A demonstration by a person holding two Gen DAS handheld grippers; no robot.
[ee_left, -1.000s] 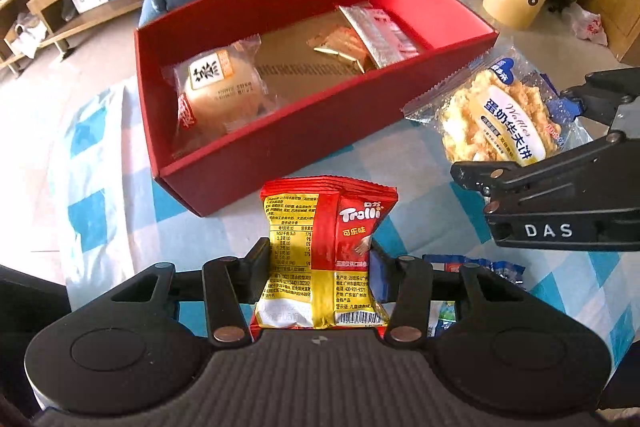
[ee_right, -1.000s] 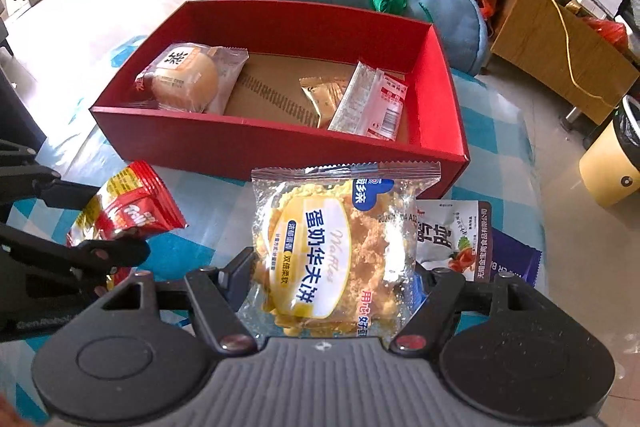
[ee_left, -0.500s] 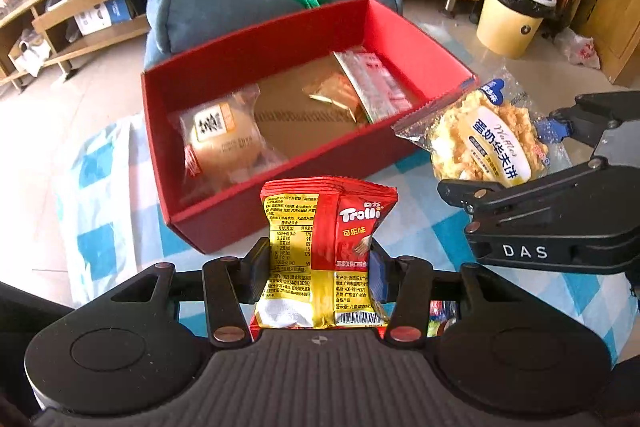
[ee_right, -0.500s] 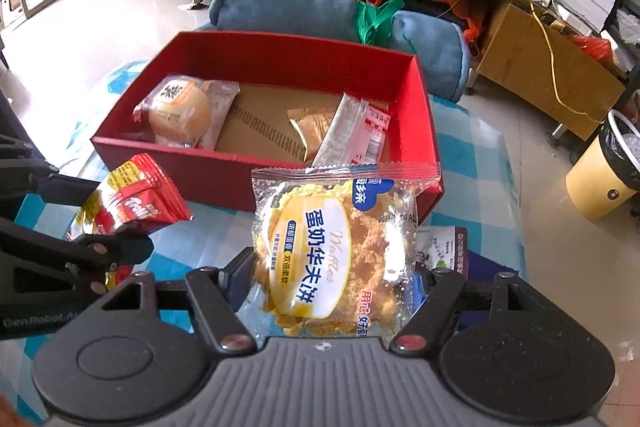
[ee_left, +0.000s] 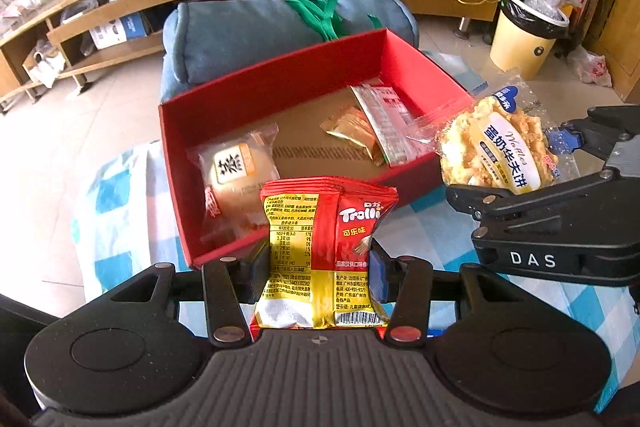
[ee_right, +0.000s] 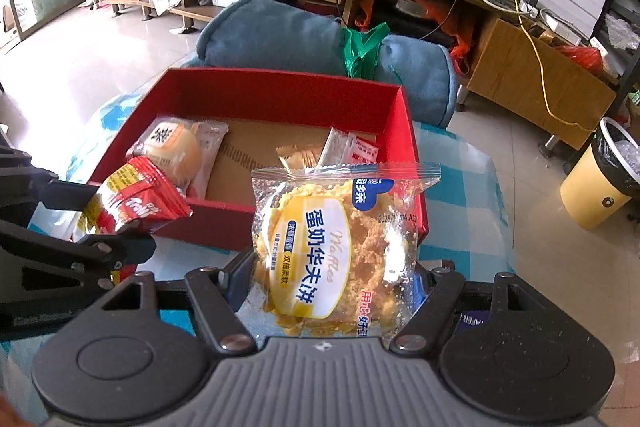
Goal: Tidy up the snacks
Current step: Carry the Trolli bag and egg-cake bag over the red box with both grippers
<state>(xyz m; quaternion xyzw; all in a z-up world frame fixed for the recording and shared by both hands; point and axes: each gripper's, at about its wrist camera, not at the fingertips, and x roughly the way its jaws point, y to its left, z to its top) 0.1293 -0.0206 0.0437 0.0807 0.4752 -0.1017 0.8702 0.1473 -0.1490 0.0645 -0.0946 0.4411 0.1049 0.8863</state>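
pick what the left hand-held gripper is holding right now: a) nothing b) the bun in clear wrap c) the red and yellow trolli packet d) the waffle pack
c: the left hand-held gripper is shut on the red and yellow Trolli packet, which stands up between its fingers, while the waffle pack sits in the right hand-held gripper and the bun lies in the red box.

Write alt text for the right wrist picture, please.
A handheld right gripper pinches a clear-wrapped waffle cake above a red box holding a bun and small packets. At left, another gripper holds a red candy bag.
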